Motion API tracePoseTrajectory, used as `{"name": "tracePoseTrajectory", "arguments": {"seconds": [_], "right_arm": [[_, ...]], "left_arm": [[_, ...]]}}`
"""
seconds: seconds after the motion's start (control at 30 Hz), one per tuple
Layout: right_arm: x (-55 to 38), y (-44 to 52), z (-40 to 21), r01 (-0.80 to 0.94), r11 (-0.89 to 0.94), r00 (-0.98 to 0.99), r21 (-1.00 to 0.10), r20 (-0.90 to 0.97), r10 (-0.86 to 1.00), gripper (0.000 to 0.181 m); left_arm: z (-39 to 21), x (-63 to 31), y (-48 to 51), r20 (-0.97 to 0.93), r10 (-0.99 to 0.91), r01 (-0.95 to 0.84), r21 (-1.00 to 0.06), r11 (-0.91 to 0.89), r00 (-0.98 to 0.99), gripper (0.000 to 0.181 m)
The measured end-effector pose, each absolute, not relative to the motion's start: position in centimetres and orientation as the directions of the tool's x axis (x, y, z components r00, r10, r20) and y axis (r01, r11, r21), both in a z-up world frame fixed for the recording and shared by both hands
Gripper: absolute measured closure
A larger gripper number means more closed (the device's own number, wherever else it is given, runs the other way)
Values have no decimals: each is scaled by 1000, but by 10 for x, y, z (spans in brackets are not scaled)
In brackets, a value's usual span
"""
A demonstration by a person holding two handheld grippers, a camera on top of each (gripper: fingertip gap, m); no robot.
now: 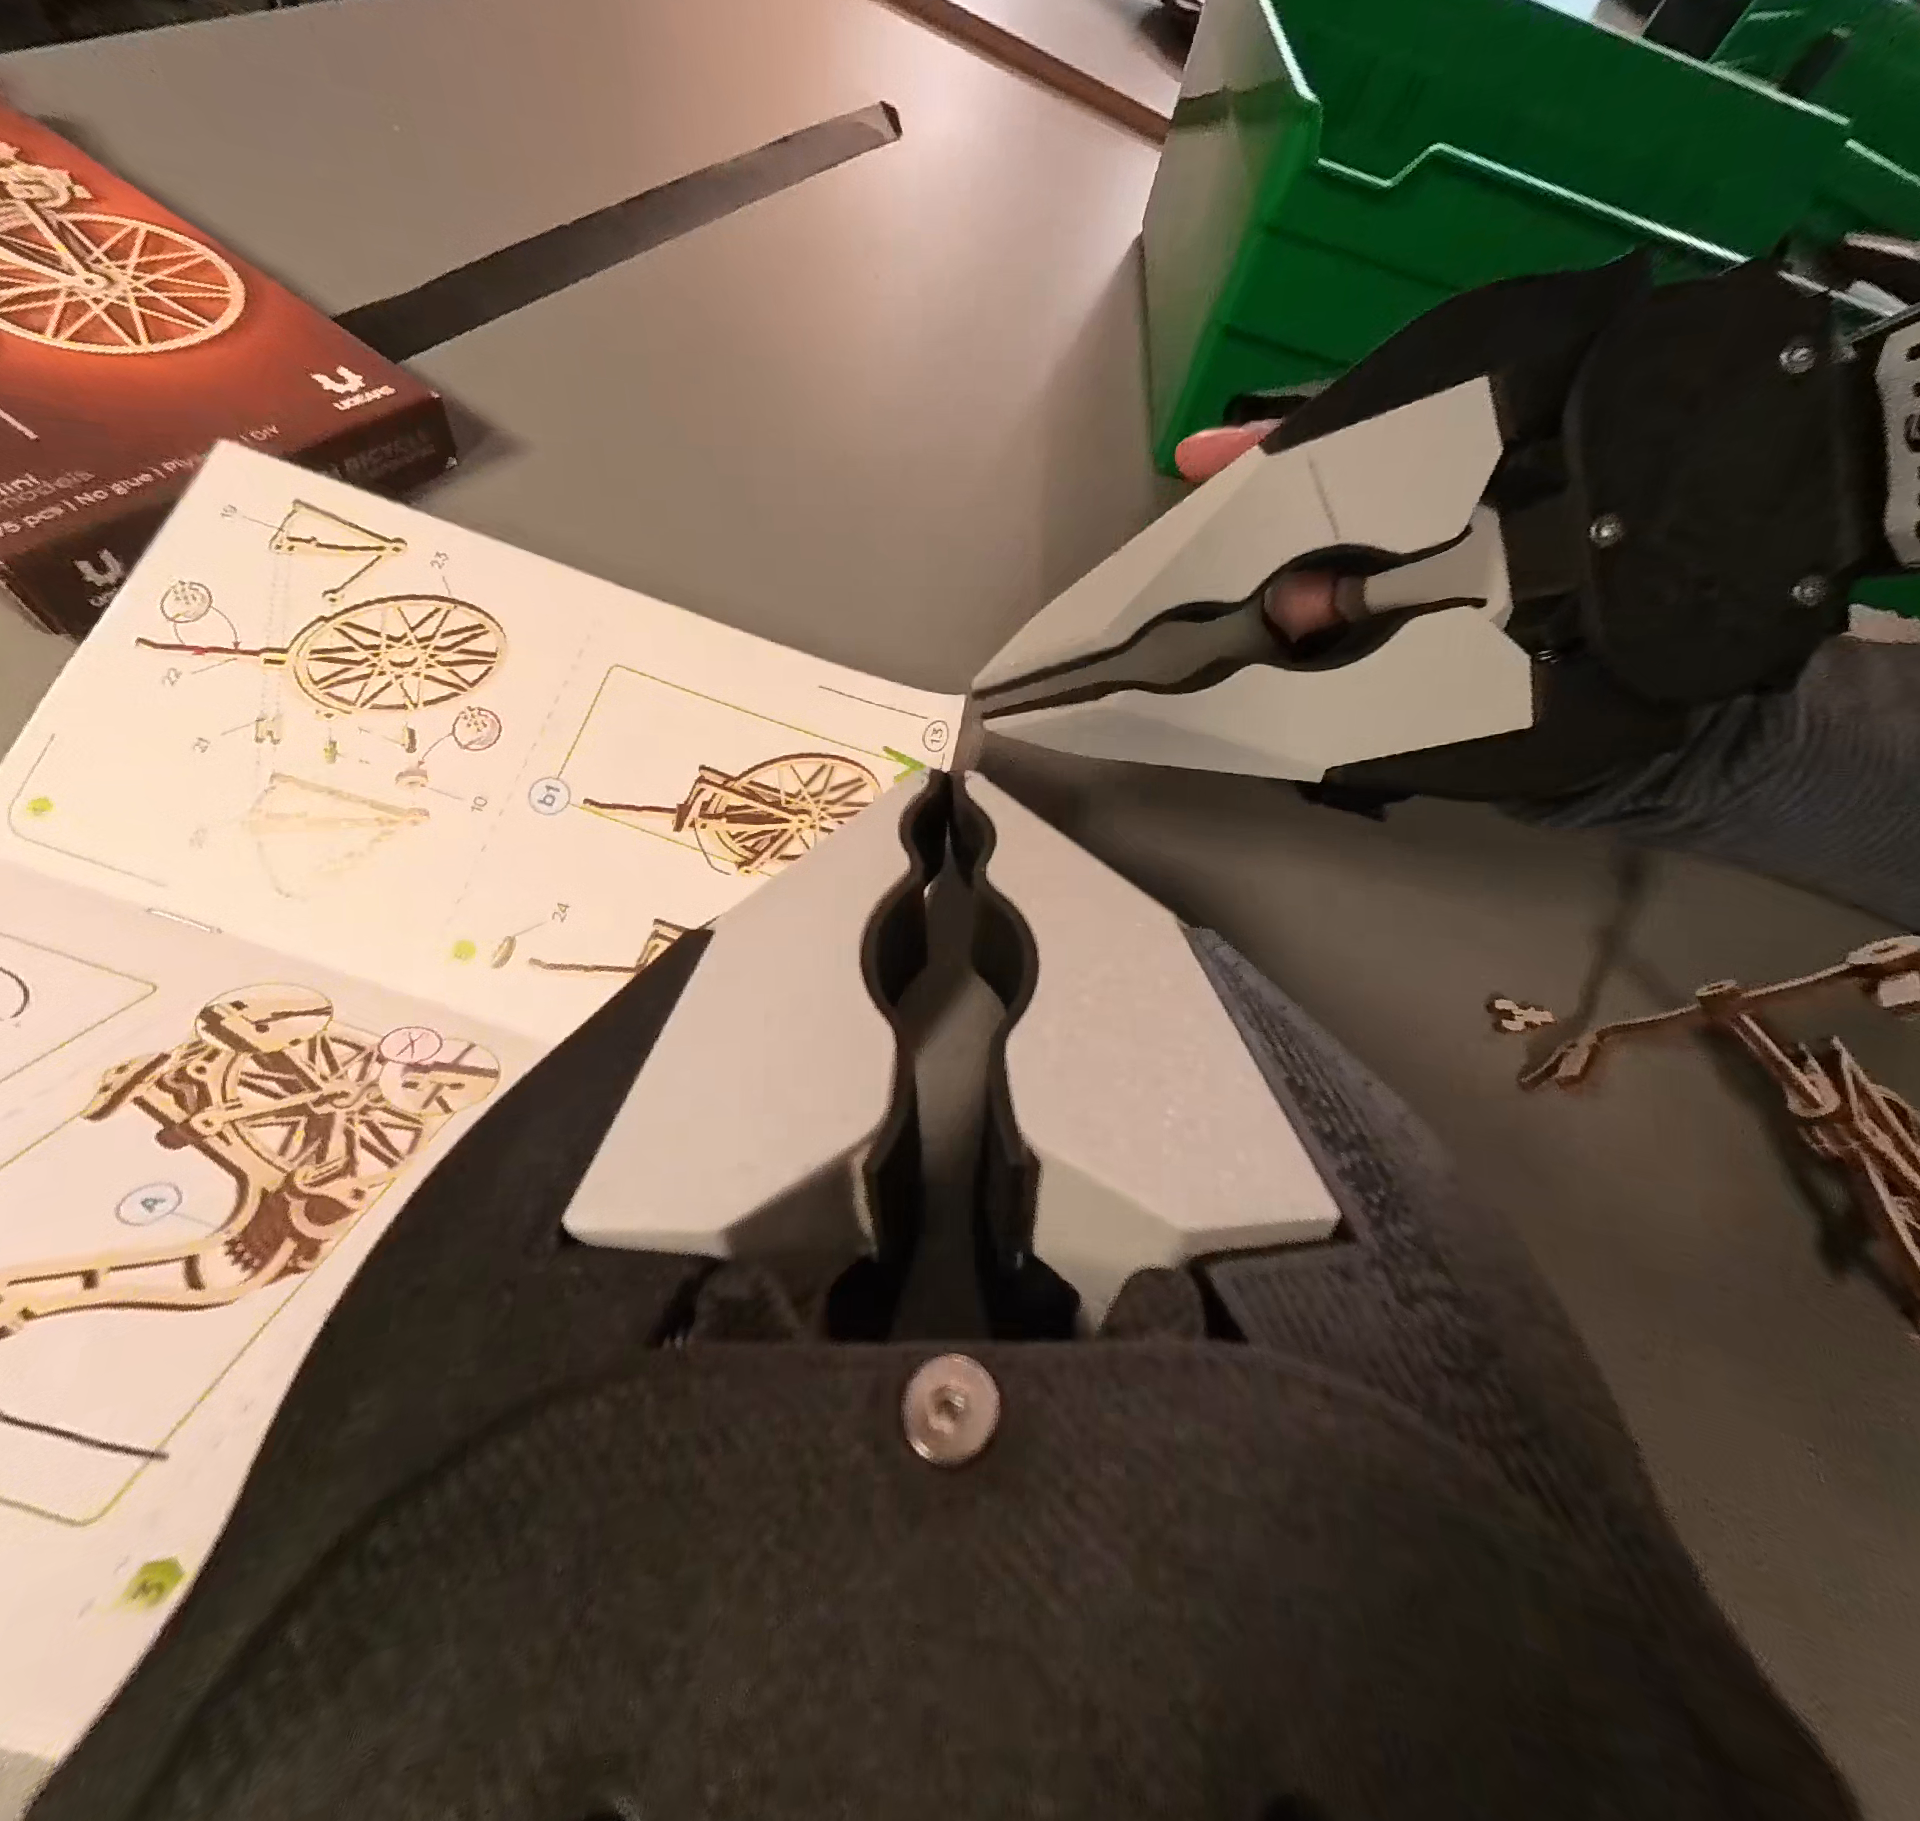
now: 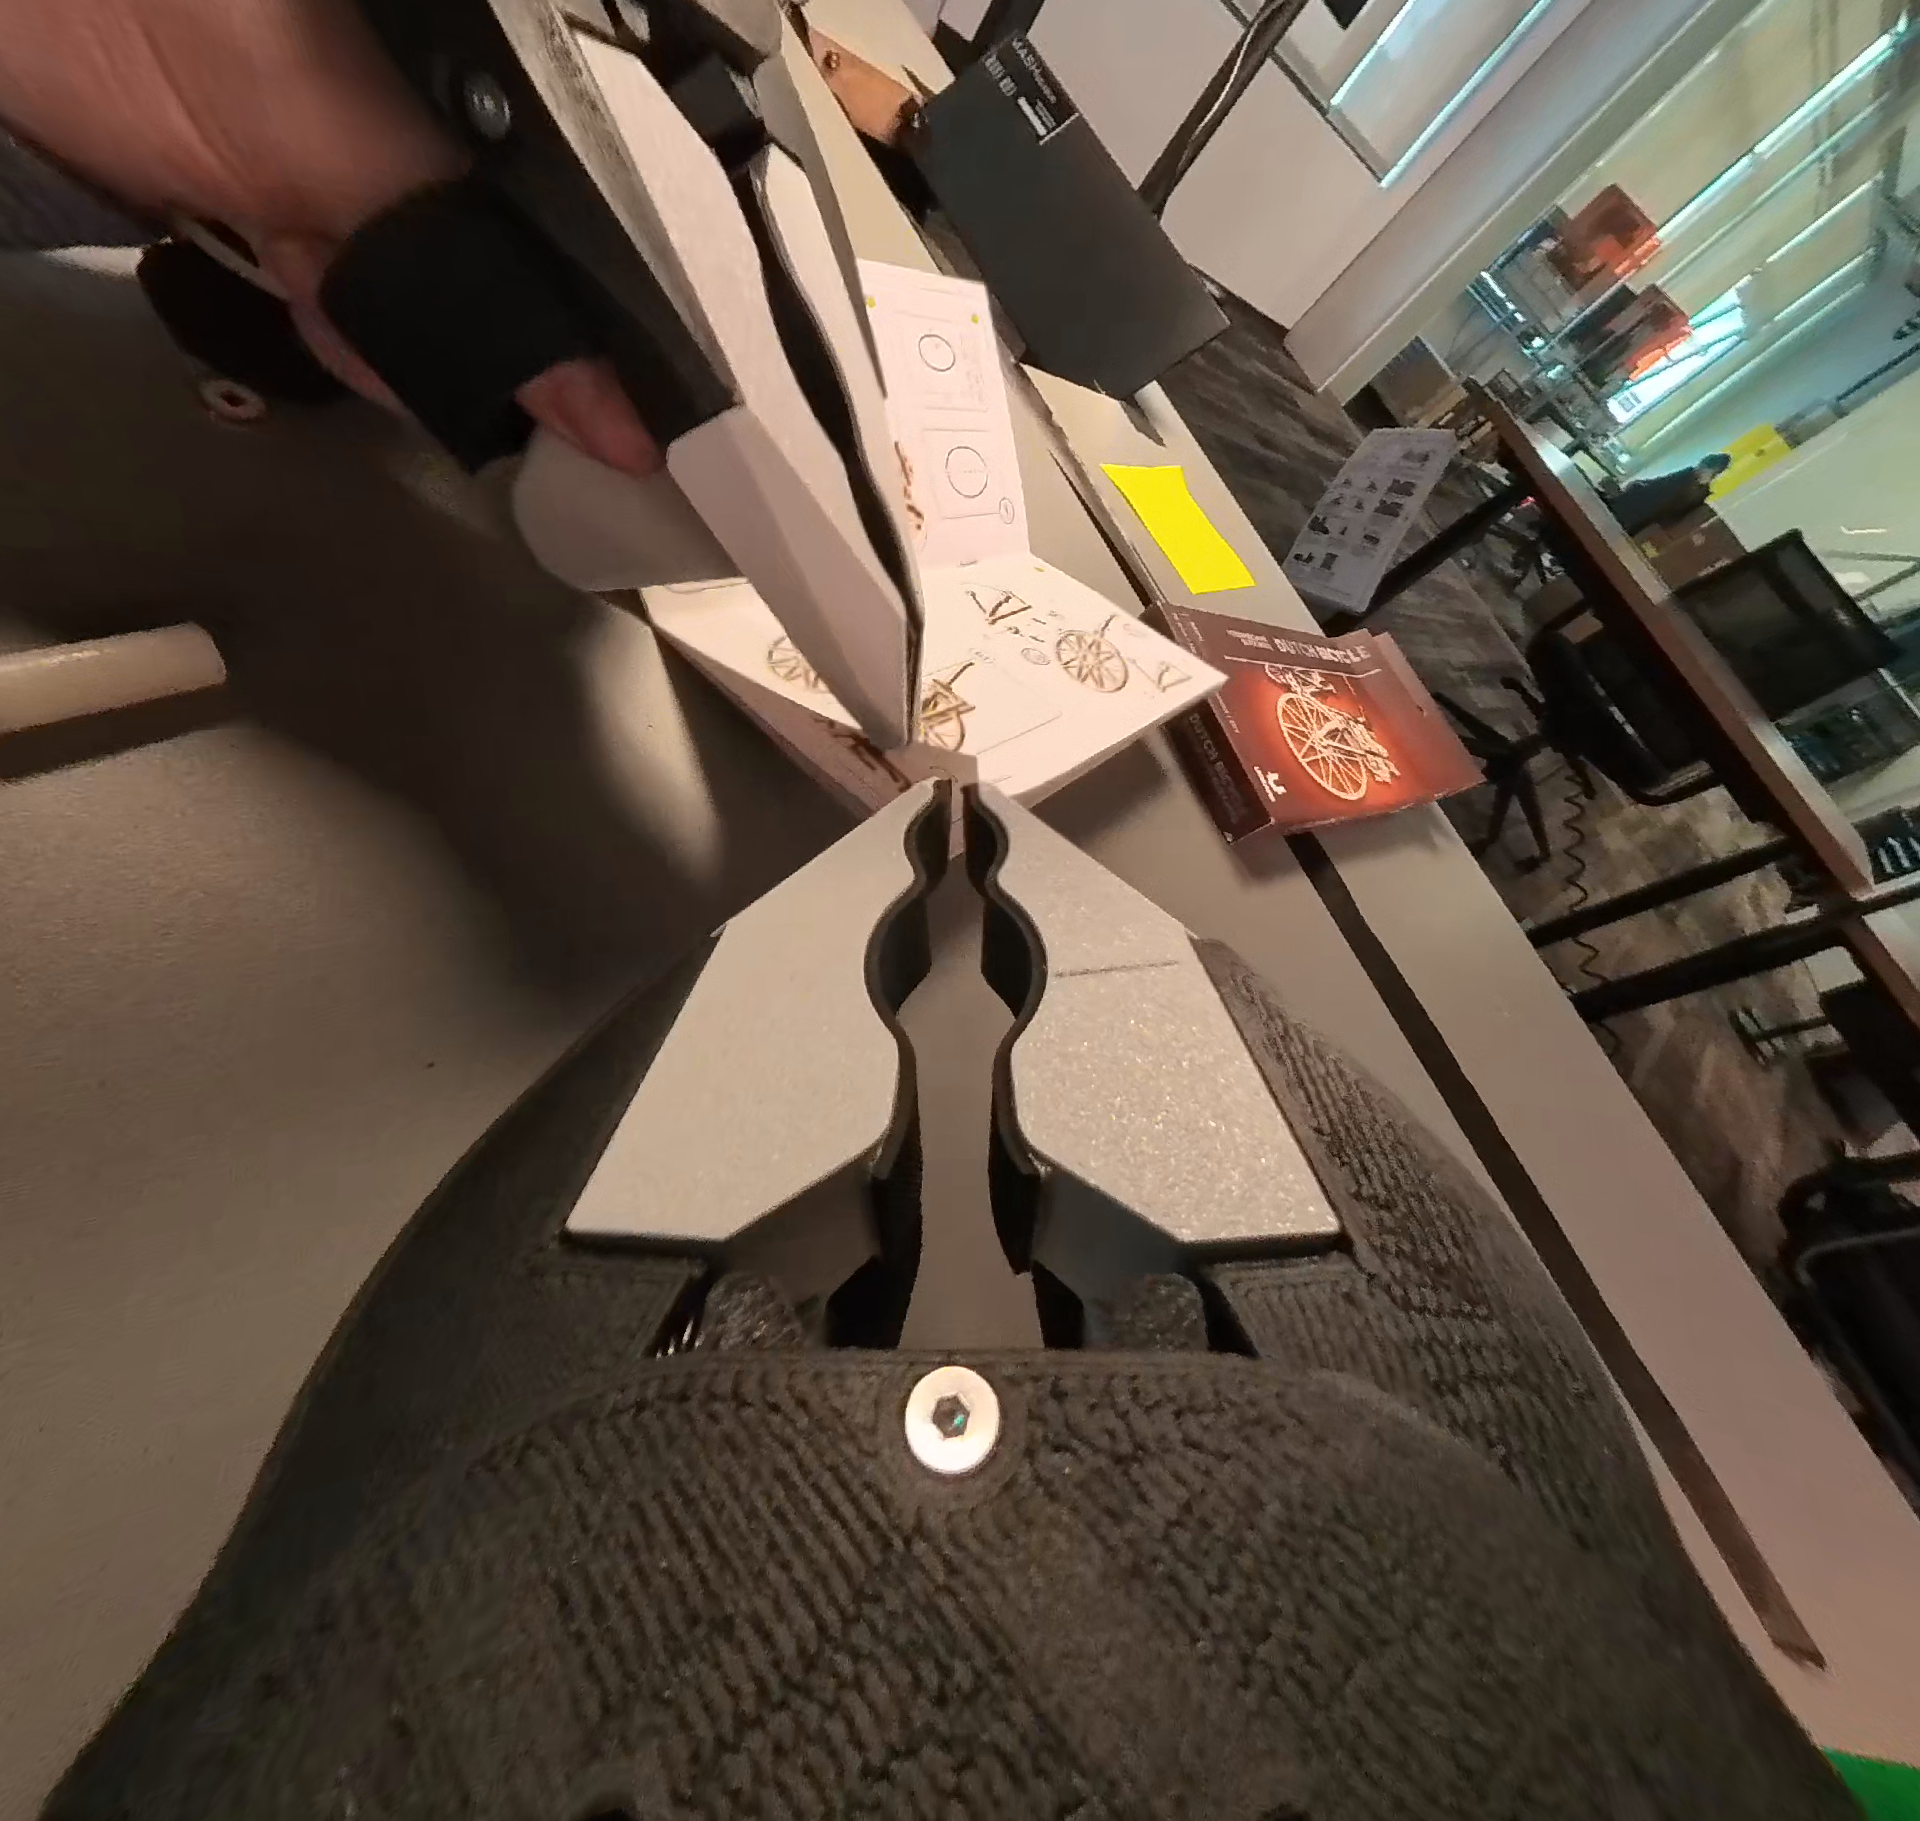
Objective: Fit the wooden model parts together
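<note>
Grey and matte, the desk (image 1: 748,337) runs under both my tools, with a dark slot cut along it and a green plastic bin (image 1: 1455,213) standing at its far side. My left tongs (image 1: 948,782) point forward and slightly down over the corner of the open instruction booklet (image 1: 312,732), their pale grey fingers (image 1: 769,1075) clenched tip to tip; the wavy dark inner edges leave gaps further back, and I can make out nothing pinched between them. My right tongs (image 1: 971,722) come in from the right side, tips almost meeting the left ones, likewise squeezed together at the point, and whether they nip the page corner I cannot tell. My hand (image 2: 197,78) wraps the rough black printed body of the left tool, one finger through a dark strap. The booklet's white pages carry line drawings of spoked wheels. Beside it lies a flat reddish-brown box (image 1: 156,337) with a bicycle picture. The wooden model parts (image 1: 1787,1065), thin laser-cut plywood with brown scorched edges, lie on the desk to the right, well apart from both tips.
</note>
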State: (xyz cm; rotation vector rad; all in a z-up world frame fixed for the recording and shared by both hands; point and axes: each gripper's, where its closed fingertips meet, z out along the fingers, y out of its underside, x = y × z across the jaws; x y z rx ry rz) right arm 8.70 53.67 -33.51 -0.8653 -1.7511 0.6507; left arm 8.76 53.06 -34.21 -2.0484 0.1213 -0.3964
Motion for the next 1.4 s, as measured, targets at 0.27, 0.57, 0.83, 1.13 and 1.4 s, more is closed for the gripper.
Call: {"name": "tracePoseTrajectory", "arguments": {"seconds": [0.27,0.57,0.83,1.13,1.4], "right_arm": [[87,533,-342,264,622,-244,-737,573,782,181],[88,524,-332,250,510,-255,-823,452,855,180],[76,510,-337,485,168,-337,-858,-6,941,154],[62,474,-320,488,226,-469,-843,-35,883,146],[33,438,-331,467,435,-642,-770,44,766,143]], "left_arm": [[-342,93,529,222,-281,60,-871,-488,934,181],[-317,124,516,232,-459,48,-925,-378,858,181],[-292,140,502,306,-510,166,-939,-302,804,181],[-262,99,466,359,-427,318,-933,-167,830,170],[-274,84,457,442,-414,419,-895,-151,795,179]]}}
